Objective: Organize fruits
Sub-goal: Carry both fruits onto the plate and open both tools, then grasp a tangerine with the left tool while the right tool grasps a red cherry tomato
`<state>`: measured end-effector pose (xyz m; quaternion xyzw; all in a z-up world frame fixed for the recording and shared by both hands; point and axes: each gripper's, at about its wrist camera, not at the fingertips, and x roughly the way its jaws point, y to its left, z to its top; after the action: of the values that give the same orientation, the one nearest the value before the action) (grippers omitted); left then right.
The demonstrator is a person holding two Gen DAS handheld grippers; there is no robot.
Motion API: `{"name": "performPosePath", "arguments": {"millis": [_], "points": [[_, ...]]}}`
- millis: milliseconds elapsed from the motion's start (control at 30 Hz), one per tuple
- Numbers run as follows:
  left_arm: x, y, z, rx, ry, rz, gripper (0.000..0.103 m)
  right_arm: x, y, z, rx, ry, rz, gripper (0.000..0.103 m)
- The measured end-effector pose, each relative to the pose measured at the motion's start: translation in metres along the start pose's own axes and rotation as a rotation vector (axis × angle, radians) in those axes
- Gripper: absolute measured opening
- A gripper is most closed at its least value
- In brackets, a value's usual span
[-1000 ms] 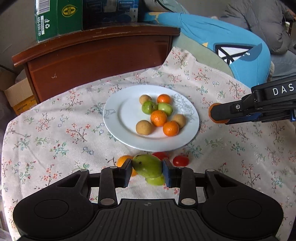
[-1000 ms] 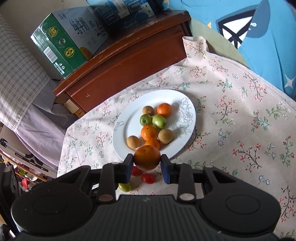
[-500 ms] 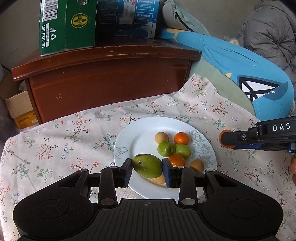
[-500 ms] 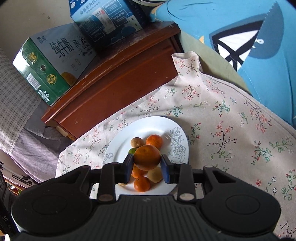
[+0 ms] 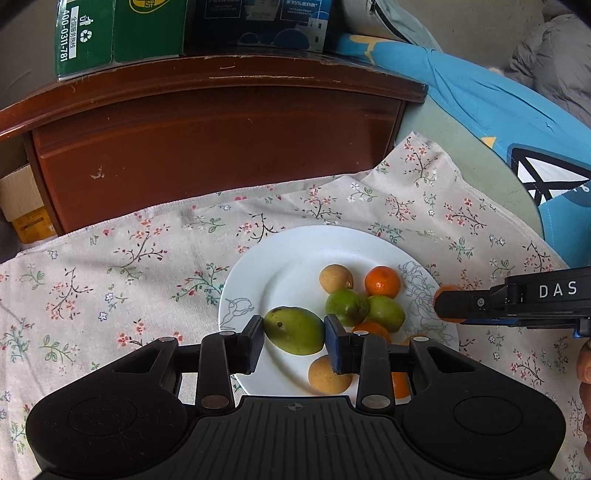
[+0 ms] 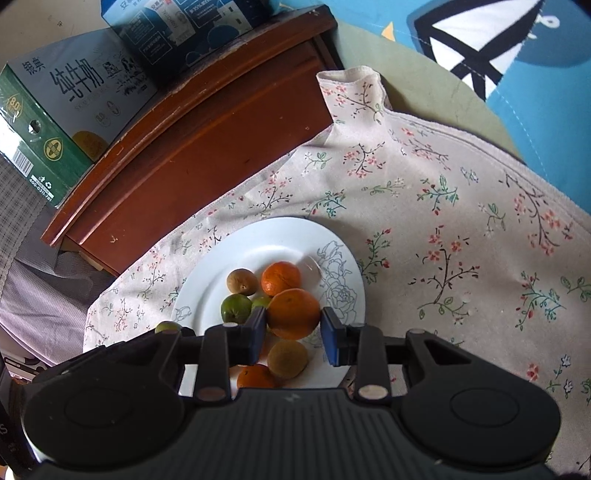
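My left gripper is shut on a green mango, held over the left part of the white plate. Several small oranges, green fruits and brown fruits lie on the plate's right half. The right gripper reaches in from the right edge of the left wrist view, with an orange showing at its tip. In the right wrist view my right gripper is shut on an orange above the white plate and its pile of fruit. A green fruit peeks out at the plate's left rim.
The plate sits on a floral cloth. Behind it stands a dark wooden cabinet carrying a green carton and a blue carton. A blue cushion lies at the right. A person's fingers show at the right edge.
Both grippers have moved forward over the plate with their fruit. The loose red and orange fruits on the cloth in front of the plate have dropped out of view.
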<state>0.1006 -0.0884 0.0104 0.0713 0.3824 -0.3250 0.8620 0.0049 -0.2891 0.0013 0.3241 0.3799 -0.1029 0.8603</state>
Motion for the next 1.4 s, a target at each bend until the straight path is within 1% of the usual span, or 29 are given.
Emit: {"name": "performPosePath", "arguments": {"millis": [133, 233, 333, 400, 433, 467, 600, 767, 867, 1000, 1133, 1233, 1400], "points": [[-0.001, -0.001, 0.001, -0.008, -0.011, 0.015, 0.034, 0.004, -0.002, 0.000, 0.015, -0.005, -0.013, 0.036], [-0.007, -0.002, 0.006, -0.019, -0.032, 0.004, 0.035, 0.000, -0.001, 0.003, 0.031, -0.014, 0.009, 0.037], [-0.016, -0.003, 0.011, -0.025, -0.049, 0.013, 0.036, -0.006, 0.002, 0.005, 0.020, -0.026, 0.025, 0.037], [-0.023, -0.003, 0.013, -0.027, -0.049, 0.024, 0.043, -0.008, 0.006, 0.005, 0.011, -0.023, 0.039, 0.037], [-0.027, -0.003, 0.013, -0.029, -0.046, 0.033, 0.050, -0.009, 0.007, 0.004, 0.003, -0.021, 0.045, 0.037], [-0.031, -0.002, 0.013, -0.031, -0.047, 0.040, 0.052, -0.010, 0.009, 0.003, -0.006, -0.019, 0.050, 0.039], [-0.048, 0.002, 0.007, -0.046, -0.037, 0.060, 0.052, -0.019, 0.018, -0.004, -0.061, -0.013, 0.064, 0.040], [-0.072, 0.005, -0.008, -0.034, -0.023, 0.106, 0.052, -0.035, 0.025, -0.018, -0.125, -0.010, 0.082, 0.040], [-0.087, 0.008, -0.021, -0.052, -0.006, 0.124, 0.052, -0.042, 0.027, -0.029, -0.151, -0.003, 0.086, 0.040], [-0.101, 0.015, -0.038, -0.087, 0.016, 0.132, 0.052, -0.045, 0.029, -0.043, -0.181, 0.029, 0.095, 0.040], [-0.106, 0.021, -0.045, -0.116, 0.031, 0.132, 0.052, -0.048, 0.029, -0.059, -0.212, 0.056, 0.098, 0.040], [-0.107, 0.020, -0.051, -0.103, 0.040, 0.144, 0.052, -0.049, 0.027, -0.072, -0.241, 0.084, 0.107, 0.040], [-0.102, 0.018, -0.058, -0.095, 0.075, 0.133, 0.052, -0.044, 0.032, -0.086, -0.336, 0.107, 0.087, 0.040]]}}
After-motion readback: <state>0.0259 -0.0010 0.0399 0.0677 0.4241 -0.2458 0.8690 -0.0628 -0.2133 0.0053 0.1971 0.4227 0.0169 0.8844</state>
